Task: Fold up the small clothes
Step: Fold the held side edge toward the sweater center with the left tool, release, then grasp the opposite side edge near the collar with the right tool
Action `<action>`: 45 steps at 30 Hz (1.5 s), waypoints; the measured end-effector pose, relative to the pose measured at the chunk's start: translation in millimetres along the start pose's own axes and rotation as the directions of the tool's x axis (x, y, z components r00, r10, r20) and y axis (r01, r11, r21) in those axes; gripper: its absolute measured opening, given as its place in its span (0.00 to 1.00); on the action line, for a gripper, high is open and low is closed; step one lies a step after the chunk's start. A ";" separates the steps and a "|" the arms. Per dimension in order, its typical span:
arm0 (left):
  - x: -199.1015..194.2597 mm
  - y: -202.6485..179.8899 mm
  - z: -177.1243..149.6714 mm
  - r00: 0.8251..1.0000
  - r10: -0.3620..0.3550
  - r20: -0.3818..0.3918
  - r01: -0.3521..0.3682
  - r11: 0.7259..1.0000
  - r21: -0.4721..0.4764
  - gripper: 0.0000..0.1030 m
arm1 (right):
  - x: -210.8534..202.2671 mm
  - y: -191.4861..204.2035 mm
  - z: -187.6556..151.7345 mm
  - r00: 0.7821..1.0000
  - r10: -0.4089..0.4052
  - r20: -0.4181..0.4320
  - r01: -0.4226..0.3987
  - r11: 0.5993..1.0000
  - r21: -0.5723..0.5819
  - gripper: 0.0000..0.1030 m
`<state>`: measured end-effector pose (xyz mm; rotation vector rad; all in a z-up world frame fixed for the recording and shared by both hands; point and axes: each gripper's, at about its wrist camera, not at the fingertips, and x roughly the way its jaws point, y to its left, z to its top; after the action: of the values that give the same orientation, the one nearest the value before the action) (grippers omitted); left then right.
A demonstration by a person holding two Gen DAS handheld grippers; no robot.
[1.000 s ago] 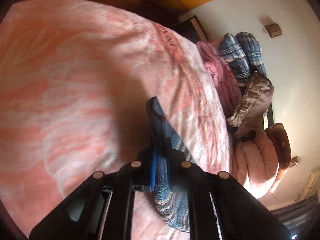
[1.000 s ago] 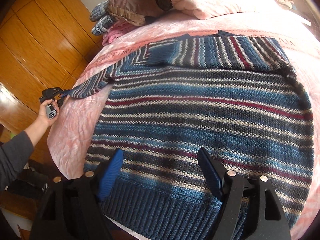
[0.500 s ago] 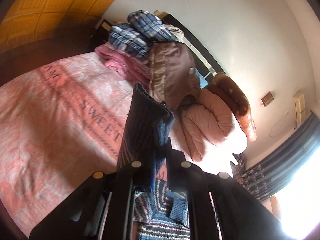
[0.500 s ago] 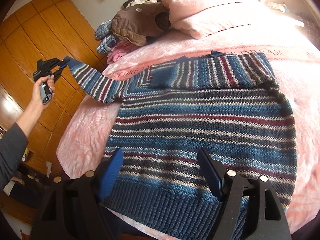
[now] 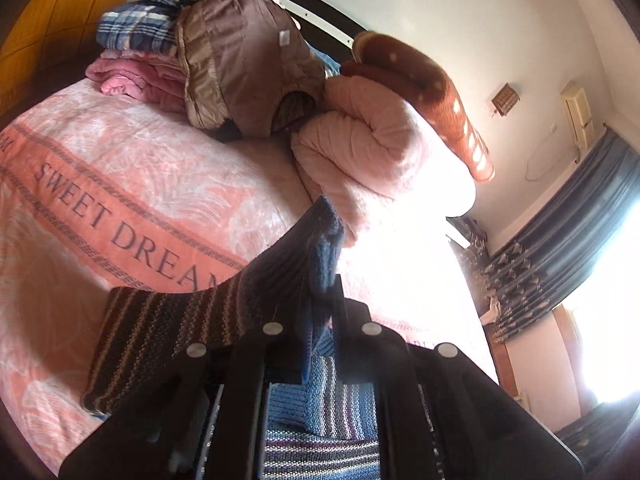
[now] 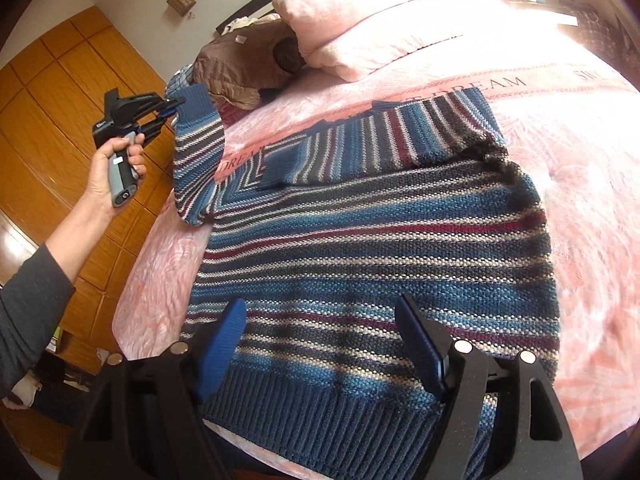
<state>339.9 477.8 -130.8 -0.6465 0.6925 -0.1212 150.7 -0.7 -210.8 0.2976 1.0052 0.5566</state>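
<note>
The left tongs [image 6: 174, 104] are clamped on the ribbed cuff of the striped sweater's sleeve [image 6: 198, 160], lifted above the bed's [image 6: 580, 152] edge. A hand [image 6: 116, 168] grips the handle, forearm raised in a grey sleeve [image 6: 28, 304]. The right tongs [image 6: 320, 344] stand wide apart, hovering over the sweater [image 6: 380, 248], which lies flat on the pink bedspread.

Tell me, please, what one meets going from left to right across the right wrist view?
Wooden wardrobe → hand holding the left gripper → lifted sleeve → striped sweater flat on the bed → bare pink bedspread.
</note>
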 end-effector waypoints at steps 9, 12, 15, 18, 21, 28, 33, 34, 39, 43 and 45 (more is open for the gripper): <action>109.2 -17.2 -83.0 0.980 0.036 -0.195 -0.027 0.998 0.052 0.06 | 12.0 -18.7 20.1 0.998 -0.063 -0.007 0.063 0.998 -0.012 0.75; 131.6 -15.5 -106.0 0.967 0.049 -0.249 -0.033 0.997 0.065 0.06 | 18.7 -18.4 28.2 0.997 -0.072 -0.012 0.072 0.997 -0.026 0.75; 146.1 -12.6 -121.7 0.954 0.045 -0.295 -0.025 0.997 0.070 0.19 | 26.3 -15.3 46.2 0.998 -0.059 -0.019 0.058 0.998 -0.039 0.75; 129.6 -3.9 -124.1 0.962 0.005 -0.272 0.003 0.999 0.032 0.46 | 42.5 -18.1 82.0 0.998 0.036 -0.059 -0.035 0.999 0.025 0.75; 90.2 13.8 -127.4 0.978 -0.056 -0.201 0.042 0.996 -0.073 0.74 | 81.5 -28.9 126.7 0.965 0.238 -0.113 -0.212 0.955 0.206 0.75; -18.7 42.2 -209.7 0.972 -0.178 -0.153 0.138 0.961 -0.240 0.80 | 232.2 -34.7 197.3 0.840 0.507 -0.196 -0.331 0.763 0.556 0.47; -64.0 56.9 -279.2 0.973 -0.167 -0.157 0.118 0.954 -0.277 0.80 | 287.1 -31.6 210.1 0.885 0.403 -0.234 -0.218 0.802 0.556 0.47; -66.7 61.2 -288.8 0.973 -0.169 -0.158 0.116 0.947 -0.299 0.81 | 293.0 -30.5 211.9 0.893 0.376 -0.247 -0.193 0.816 0.546 0.47; -60.2 77.5 -313.7 0.963 -0.173 -0.207 0.095 0.936 -0.339 0.82 | 311.3 -27.9 218.5 0.912 0.312 -0.267 -0.131 0.837 0.531 0.47; -57.2 77.6 -316.5 0.962 -0.171 -0.211 0.098 0.943 -0.319 0.82 | 311.2 -13.9 232.5 0.919 0.271 -0.286 -0.112 0.876 0.469 0.12; -58.6 80.2 -319.1 0.961 -0.183 -0.208 0.110 0.942 -0.319 0.81 | 303.8 -0.4 244.4 0.927 0.234 -0.292 -0.098 0.905 0.414 0.06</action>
<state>85.9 396.3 -332.1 -0.9927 0.9014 -0.2357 486.5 175.3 -302.1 0.6709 1.4376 0.5705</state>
